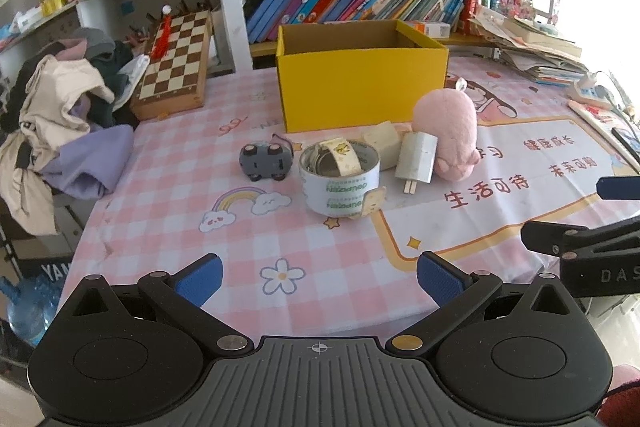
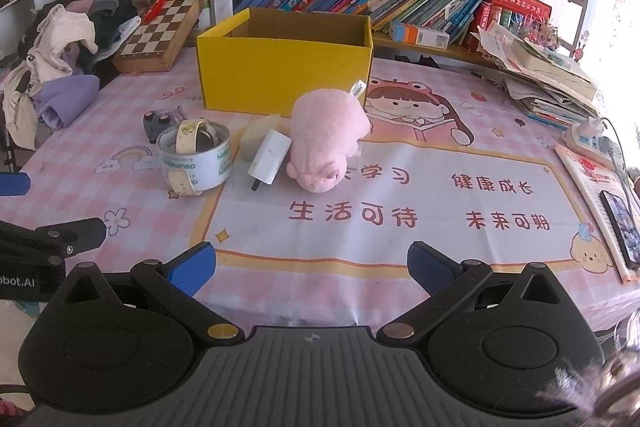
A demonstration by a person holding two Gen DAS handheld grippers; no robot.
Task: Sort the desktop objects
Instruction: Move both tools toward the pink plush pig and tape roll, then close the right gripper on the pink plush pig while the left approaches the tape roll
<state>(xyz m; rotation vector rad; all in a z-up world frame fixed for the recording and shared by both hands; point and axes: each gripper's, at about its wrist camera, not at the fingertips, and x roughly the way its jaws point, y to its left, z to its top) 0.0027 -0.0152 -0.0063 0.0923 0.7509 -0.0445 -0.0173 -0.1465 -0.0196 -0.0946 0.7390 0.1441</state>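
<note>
Small items bunch on the tabletop (image 1: 168, 163) just before the open yellow cardboard box (image 1: 360, 83), likely the sorting bin: tape roll (image 1: 340, 179), overturned toy car (image 1: 265, 161), white charger plug (image 1: 416, 157), cream block (image 1: 382, 141), pink plush pig (image 2: 326, 143). Left hand-held gripper (image 1: 319, 277) and right hand-held gripper (image 2: 311, 267) both hover spread apart, empty, short of the cluster. Tabletop mat reads "生活可待", "未来可期", "健康成长"; tape print too mirrored to read; gripper bodies show "DAS", "bot.AI".

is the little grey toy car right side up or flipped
Flipped: the grey toy car lies on its roof on the tablecloth, all four wheels pointing up, just left of the tape roll.
</note>
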